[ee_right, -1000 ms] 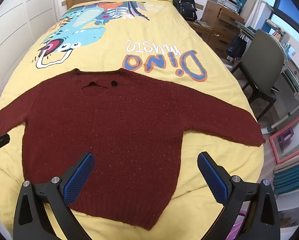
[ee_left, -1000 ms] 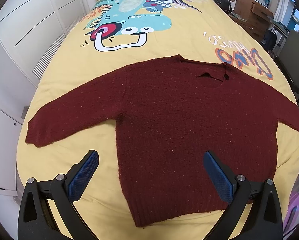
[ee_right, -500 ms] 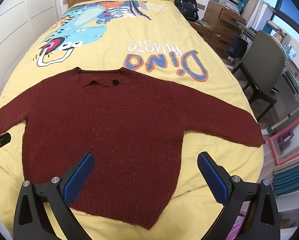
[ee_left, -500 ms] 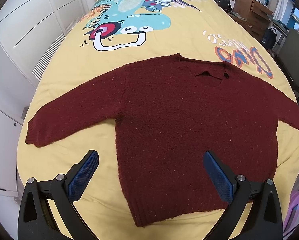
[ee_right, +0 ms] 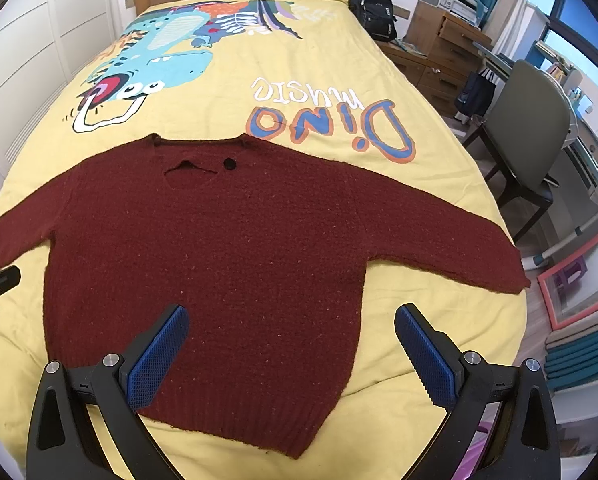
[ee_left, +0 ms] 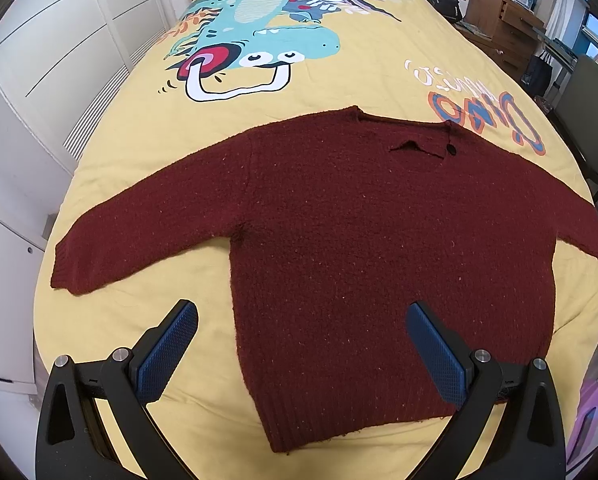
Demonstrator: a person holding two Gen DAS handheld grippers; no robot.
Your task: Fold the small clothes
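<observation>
One maroon knit sweater (ee_left: 339, 240), nubbly with a ribbed hem, lies flat at frame centre on the yellow printed bedspread (ee_left: 359, 76). Left gripper (ee_left: 301, 344) and right gripper (ee_right: 291, 344) gape wide, empty.

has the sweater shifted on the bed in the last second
No. The maroon sweater lies spread flat, its neckline at the same spot below the "Dino" lettering on the bedspread.

Sweater (ee_left: 363, 248) flat on bed (ee_left: 379, 68), sleeves spread left and right; chair (ee_right: 527, 128) right of bed.
</observation>
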